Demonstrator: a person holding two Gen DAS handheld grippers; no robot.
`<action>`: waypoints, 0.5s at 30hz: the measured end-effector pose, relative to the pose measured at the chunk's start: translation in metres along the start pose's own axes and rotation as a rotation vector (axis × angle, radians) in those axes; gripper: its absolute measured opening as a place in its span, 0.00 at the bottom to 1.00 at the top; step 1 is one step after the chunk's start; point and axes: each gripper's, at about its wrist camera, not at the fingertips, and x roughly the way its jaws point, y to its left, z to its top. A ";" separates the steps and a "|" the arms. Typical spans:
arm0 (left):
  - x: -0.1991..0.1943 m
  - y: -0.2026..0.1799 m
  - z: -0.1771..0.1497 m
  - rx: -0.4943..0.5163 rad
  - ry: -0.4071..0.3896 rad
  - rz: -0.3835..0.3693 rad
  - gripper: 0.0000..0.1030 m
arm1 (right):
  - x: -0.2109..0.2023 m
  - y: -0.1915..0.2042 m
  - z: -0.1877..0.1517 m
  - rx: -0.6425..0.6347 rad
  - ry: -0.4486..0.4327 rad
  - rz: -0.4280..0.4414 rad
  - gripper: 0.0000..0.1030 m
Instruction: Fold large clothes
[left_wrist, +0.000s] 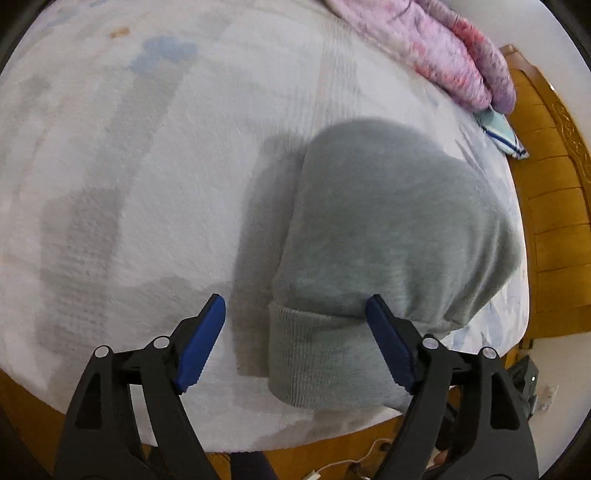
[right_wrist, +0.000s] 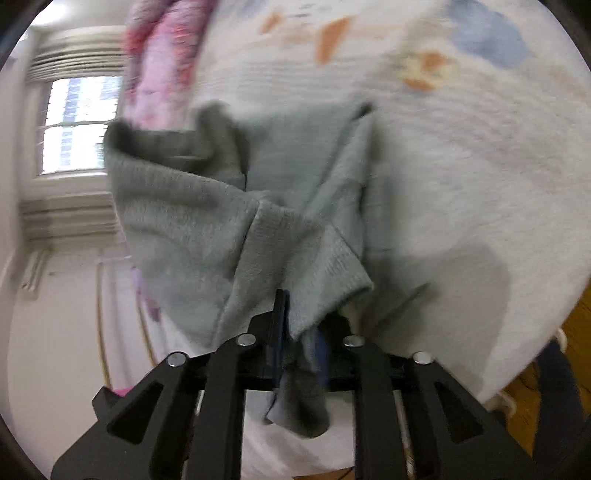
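A grey fleece garment (left_wrist: 388, 229) lies bunched in a rounded heap on the pale bed cover (left_wrist: 129, 184), its ribbed hem (left_wrist: 317, 354) turned toward the camera. My left gripper (left_wrist: 295, 301) stands open just above that hem; the right blue pad (left_wrist: 388, 339) touches the fabric and the left pad (left_wrist: 201, 343) is over bare cover. In the blurred right wrist view, my right gripper (right_wrist: 301, 328) is shut on a gathered ribbed edge of the grey garment (right_wrist: 192, 221). Cloth hangs below the pads and spreads out ahead over the bed.
A pink fuzzy blanket (left_wrist: 443, 48) lies at the far side of the bed, with a small teal cloth (left_wrist: 498, 133) beside it. Orange wooden bed frame (left_wrist: 554, 221) borders the right edge. A window (right_wrist: 77, 122) shows at the left. Cables (left_wrist: 351, 461) lie on the floor.
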 end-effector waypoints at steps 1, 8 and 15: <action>0.004 0.001 -0.001 -0.010 -0.001 0.010 0.81 | -0.001 0.003 0.001 -0.014 0.011 -0.014 0.22; 0.008 0.020 -0.008 -0.122 0.012 -0.090 0.82 | -0.018 0.000 0.024 -0.111 0.032 -0.096 0.60; 0.028 0.027 -0.013 -0.215 0.047 -0.142 0.85 | 0.013 -0.017 0.038 -0.090 0.131 -0.089 0.68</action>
